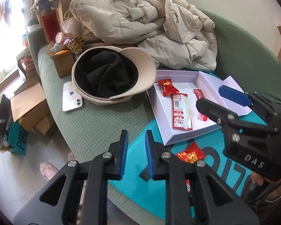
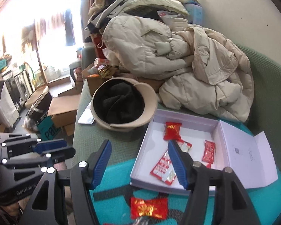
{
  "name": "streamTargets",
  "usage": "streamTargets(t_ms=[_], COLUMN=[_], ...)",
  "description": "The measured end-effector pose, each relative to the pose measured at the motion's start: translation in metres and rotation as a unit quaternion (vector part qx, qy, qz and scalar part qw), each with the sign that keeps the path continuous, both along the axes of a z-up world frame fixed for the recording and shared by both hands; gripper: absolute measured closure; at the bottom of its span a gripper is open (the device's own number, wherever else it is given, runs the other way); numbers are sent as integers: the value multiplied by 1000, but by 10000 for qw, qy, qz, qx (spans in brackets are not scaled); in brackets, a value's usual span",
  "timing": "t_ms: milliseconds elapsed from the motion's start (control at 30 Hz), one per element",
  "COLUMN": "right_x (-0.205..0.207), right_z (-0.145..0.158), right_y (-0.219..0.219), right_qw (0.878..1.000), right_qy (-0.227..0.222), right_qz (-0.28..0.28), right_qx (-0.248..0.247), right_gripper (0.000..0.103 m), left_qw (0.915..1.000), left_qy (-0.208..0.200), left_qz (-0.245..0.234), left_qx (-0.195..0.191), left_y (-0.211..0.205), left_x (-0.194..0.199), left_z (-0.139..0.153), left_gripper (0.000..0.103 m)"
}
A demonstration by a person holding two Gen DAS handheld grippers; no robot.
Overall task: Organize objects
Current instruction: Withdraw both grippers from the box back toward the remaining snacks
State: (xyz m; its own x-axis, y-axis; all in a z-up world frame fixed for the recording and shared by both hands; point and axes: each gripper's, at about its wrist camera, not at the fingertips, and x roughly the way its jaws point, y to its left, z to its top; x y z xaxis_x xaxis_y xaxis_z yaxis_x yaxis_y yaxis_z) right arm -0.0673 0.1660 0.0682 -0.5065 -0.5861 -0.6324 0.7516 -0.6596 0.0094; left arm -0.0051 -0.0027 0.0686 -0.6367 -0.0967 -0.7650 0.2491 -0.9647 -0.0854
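Note:
An open white box (image 1: 178, 75) lies on a teal cloth (image 1: 140, 183) on the green sofa. It holds a red snack packet (image 1: 166, 87), a long red-and-white sachet (image 1: 181, 112) and a small red sachet (image 1: 198, 93). A loose red packet (image 2: 149, 208) lies on the cloth in front of the box (image 2: 193, 136), just below my right gripper (image 2: 140, 163), which is open and empty. My left gripper (image 1: 136, 151) hovers over the cloth's left edge. Its jaws are nearly together with nothing between them. It shows at the left edge of the right wrist view as the left gripper (image 2: 69, 147).
A beige hat (image 1: 110, 75) with black cloth inside sits left of the box, and a white phone (image 1: 71, 99) lies beside it. A heap of beige jackets (image 1: 149, 28) fills the sofa's back. A cardboard box of snacks (image 1: 63, 61) stands behind the hat. Flattened cartons (image 1: 28, 108) lie on the floor.

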Motion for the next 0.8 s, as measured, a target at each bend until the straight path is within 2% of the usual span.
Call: streamTargets(t_ms=[167, 300, 400, 600, 667, 800], right_x=[14, 23, 31, 39, 35, 29], right_z=[-11, -24, -34, -41, -43, -54], right_y=[23, 52, 70, 95, 101, 104], right_qw=[9996, 9989, 9982, 9981, 9975, 9963], right_qy=[43, -66, -145, -238, -382, -603], right_qz=[-39, -60, -3, 293, 477, 471], right_qx=[294, 467, 586, 493, 342, 381], right_gripper=[38, 38, 38, 38, 38, 38], left_qw=[9998, 9997, 9995, 9983, 9977, 9962], left_qy=[-73, -18, -120, -317, -400, -618], left_qz=[131, 183, 170, 70, 75, 127], left_qx=[116, 176, 253, 475, 547, 605], left_y=[17, 35, 51, 74, 78, 84], left_x=[12, 27, 37, 50, 49, 45], left_z=[-9, -16, -24, -39, -45, -56], left_gripper=[86, 86, 86, 86, 86, 86])
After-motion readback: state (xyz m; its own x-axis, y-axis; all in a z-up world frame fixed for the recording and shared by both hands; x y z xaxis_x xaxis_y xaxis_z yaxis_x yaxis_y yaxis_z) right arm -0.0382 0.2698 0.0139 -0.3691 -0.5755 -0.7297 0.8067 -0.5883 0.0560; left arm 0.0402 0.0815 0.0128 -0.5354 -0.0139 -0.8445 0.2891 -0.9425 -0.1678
